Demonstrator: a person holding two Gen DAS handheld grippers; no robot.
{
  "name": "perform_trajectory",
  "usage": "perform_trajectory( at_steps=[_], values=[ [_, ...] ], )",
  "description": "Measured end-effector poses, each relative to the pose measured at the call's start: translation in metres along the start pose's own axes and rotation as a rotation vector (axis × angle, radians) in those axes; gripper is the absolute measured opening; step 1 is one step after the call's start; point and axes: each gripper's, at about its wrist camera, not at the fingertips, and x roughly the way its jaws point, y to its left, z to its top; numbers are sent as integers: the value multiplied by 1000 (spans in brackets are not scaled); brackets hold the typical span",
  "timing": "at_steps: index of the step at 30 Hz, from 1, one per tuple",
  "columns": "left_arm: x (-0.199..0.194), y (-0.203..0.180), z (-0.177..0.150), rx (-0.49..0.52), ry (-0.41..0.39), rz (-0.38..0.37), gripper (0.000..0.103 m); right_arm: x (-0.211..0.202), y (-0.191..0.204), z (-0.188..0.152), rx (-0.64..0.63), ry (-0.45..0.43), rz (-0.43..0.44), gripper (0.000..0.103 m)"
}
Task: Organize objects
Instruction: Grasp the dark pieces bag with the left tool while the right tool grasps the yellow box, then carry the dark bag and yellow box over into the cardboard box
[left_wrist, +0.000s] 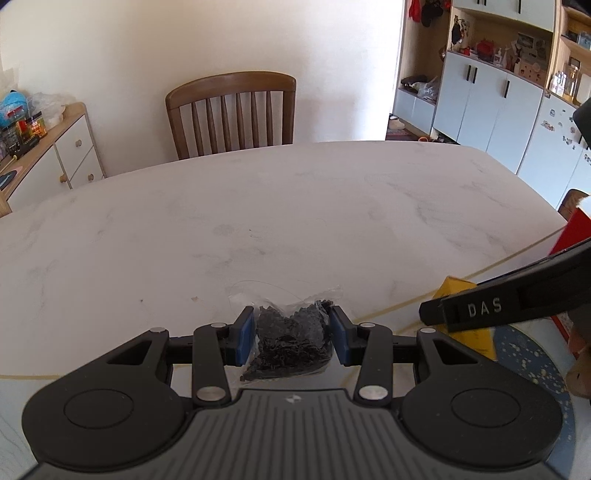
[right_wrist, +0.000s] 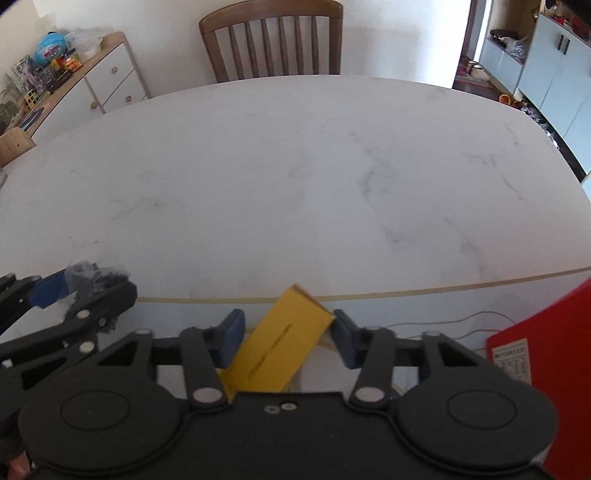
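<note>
My left gripper is shut on a clear plastic bag of small black bits, held between its blue pads above the near edge of the white marble table. The bag also shows in the right wrist view. My right gripper is shut on a yellow box, which sits tilted between its blue pads. The yellow box also shows at the right of the left wrist view, behind the right gripper's black finger.
A red box stands at the right by the table's near edge. A wooden chair stands at the far side. A white drawer cabinet with clutter stands far left. A speckled blue round mat lies near right.
</note>
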Motion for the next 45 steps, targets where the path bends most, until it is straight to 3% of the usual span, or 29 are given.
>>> perform_trajectory(
  at_steps=[2,5,26,37,45],
  values=[
    [-4,-3,0,2,8,0,42,-2,-4,-2,25,3,23,32],
    [-12,-9,0,8,17,-8,42,-6,-9,-9,32,7,46,28],
    [-97,-96,-6,92,20,-102,42,-134,-64,-66,64,-79,220,28],
    [-125,-161,7,156,-31,-128,42,-184,-127,-77,92,-151,236,28],
    [-125,-215,16,189,-41,-132,42,-202,-190,-82,131,-185,197,28]
  ],
)
